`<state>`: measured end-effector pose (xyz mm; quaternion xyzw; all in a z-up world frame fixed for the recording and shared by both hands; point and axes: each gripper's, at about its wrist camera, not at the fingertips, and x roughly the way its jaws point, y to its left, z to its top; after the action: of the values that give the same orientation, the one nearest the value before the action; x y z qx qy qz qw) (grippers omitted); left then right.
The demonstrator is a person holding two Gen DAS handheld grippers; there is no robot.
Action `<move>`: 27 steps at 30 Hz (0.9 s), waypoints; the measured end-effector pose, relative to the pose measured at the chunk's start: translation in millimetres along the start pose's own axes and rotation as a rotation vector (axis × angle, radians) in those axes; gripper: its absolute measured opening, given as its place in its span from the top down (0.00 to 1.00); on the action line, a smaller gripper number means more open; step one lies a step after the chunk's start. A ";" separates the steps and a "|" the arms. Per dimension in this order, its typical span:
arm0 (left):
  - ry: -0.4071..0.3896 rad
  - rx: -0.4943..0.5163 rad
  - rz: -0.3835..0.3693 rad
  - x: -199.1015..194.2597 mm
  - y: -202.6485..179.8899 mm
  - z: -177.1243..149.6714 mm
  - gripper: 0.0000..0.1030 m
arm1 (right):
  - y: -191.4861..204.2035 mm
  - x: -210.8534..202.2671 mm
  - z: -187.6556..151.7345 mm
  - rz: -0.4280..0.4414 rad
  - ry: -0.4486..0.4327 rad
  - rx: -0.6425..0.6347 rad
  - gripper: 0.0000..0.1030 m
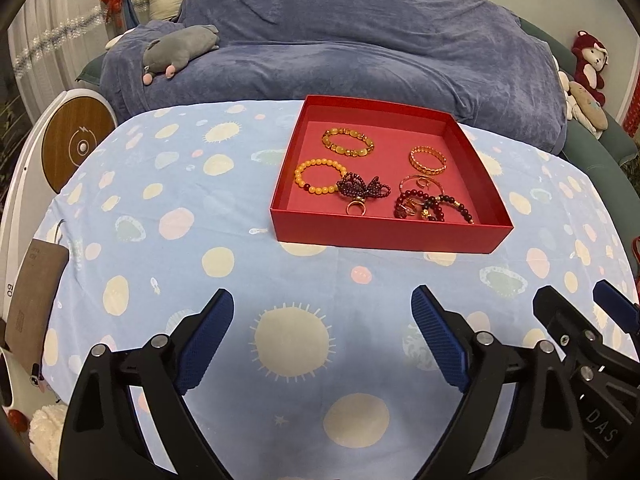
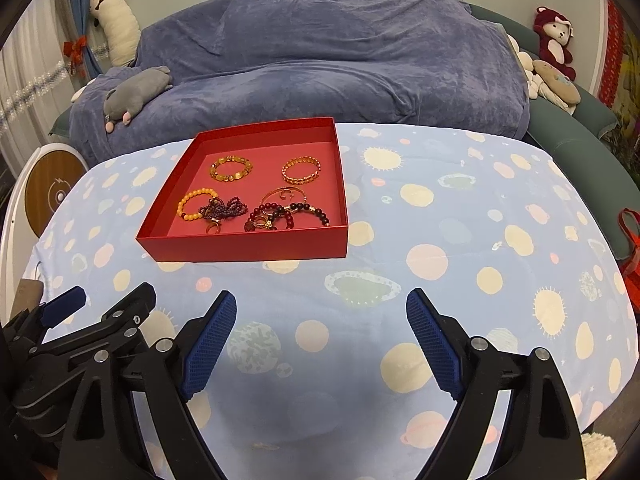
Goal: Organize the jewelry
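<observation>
Left gripper (image 1: pixel 322 299) and right gripper (image 2: pixel 321 301) spread wide, holding nothing (bottom of frame). Above centre, red box (image 1: pixel 384 231) with beaded bracelets (image 1: pixel 348 142).

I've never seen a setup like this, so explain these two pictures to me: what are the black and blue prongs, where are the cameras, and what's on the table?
The prongs are two hand-held claws, one in each of a person's hands. Each carries a camera looking forward along its fingers, so one picture comes from the left claw, the other from the right claw. Both are open, hold nothing, and hover above a table with a planet-print cloth. On it sits a red box holding jewelry: a yellow bead bracelet, a gold bangle and tangled dark red beads. A covered sofa stands behind.
</observation>
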<state>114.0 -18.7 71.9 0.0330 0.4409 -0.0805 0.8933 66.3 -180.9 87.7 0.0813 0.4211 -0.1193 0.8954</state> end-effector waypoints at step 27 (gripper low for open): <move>-0.009 -0.014 0.031 -1.3 6.6 -2.8 0.07 | -7.2 3.0 -5.5 -0.009 0.017 0.031 0.06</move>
<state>112.1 -11.7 71.1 0.0331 0.4369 -0.0639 0.8966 62.1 -186.9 81.6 0.0943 0.4272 -0.1291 0.8899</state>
